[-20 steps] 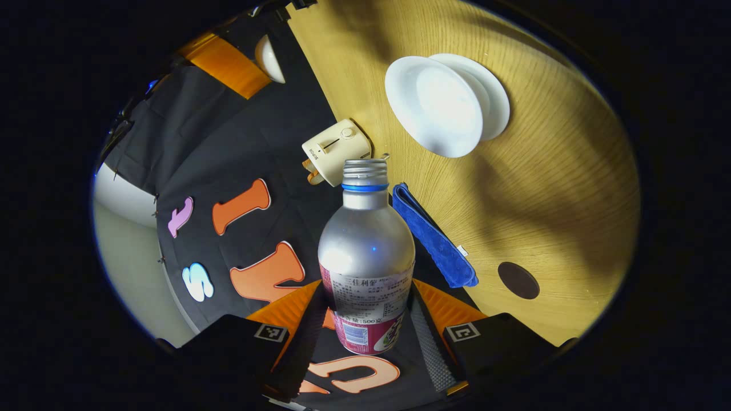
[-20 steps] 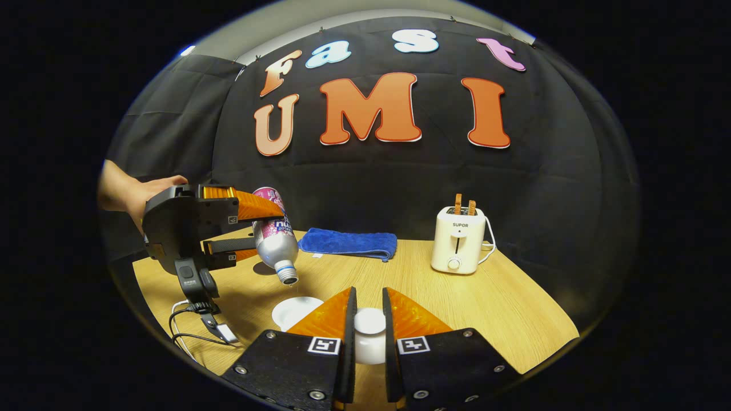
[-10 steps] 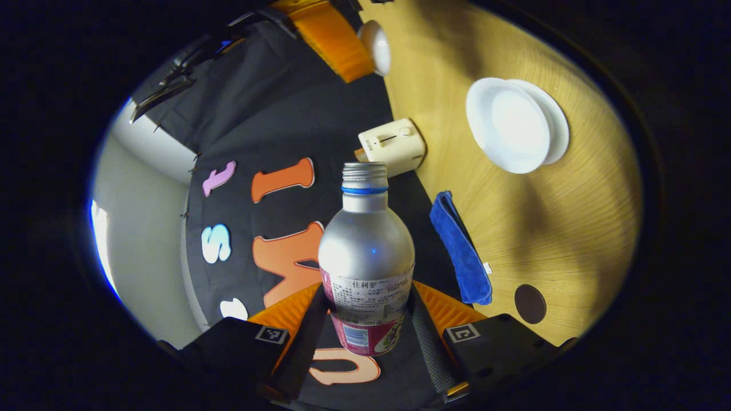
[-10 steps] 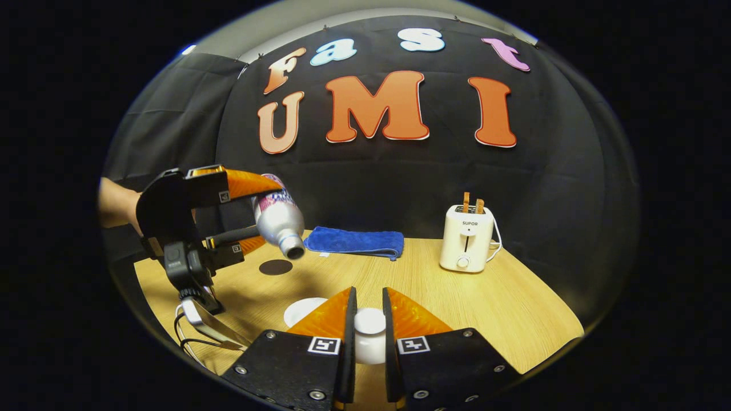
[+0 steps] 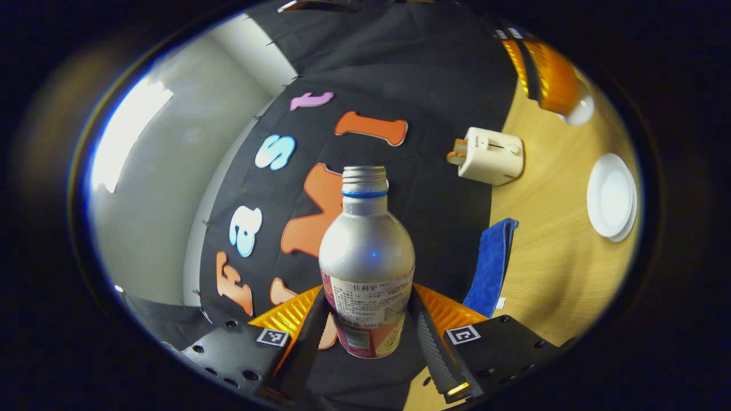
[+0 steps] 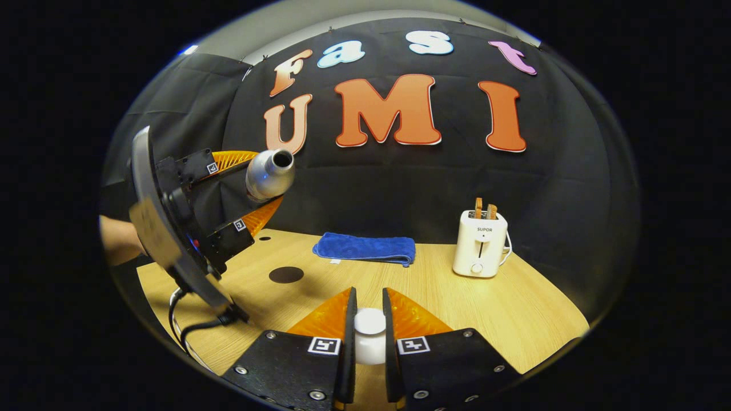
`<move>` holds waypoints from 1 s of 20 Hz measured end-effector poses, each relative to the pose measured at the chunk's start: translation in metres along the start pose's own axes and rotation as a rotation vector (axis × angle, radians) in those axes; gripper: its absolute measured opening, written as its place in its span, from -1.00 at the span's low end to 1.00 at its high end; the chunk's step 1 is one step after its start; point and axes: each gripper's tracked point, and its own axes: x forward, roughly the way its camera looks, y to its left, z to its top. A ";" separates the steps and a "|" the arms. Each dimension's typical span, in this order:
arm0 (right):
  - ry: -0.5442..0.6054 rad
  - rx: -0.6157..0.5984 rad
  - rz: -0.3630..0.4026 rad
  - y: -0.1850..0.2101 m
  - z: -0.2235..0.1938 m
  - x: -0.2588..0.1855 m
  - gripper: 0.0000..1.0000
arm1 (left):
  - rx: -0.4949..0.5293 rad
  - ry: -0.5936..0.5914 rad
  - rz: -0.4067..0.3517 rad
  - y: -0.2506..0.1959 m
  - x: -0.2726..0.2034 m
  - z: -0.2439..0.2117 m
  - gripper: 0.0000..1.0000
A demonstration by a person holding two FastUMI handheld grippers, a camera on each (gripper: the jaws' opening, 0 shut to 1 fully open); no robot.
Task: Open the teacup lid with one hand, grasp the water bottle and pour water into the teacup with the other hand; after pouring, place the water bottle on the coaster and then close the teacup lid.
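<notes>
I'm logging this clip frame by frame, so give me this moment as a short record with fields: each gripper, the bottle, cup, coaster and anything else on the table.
left gripper: shut on the water bottle, held off the table
bottle mouth: uncapped, tipped slightly upward in the right gripper view
right gripper: shut on the teacup lid knob
teacup: open, on its saucer
coaster: bare, on the table
also on table: blue cloth, toaster
</notes>
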 end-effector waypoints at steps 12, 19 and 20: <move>-0.003 -0.018 0.032 0.034 -0.002 0.028 -0.56 | -0.779 0.327 0.051 0.000 0.038 -0.080 0.68; 0.051 -0.014 0.027 0.048 -0.035 0.055 -0.55 | -0.911 0.451 -0.001 -0.044 0.031 -0.127 0.69; 0.055 -0.012 0.023 0.048 -0.039 0.057 -0.56 | -0.925 0.472 -0.003 -0.048 0.031 -0.133 0.69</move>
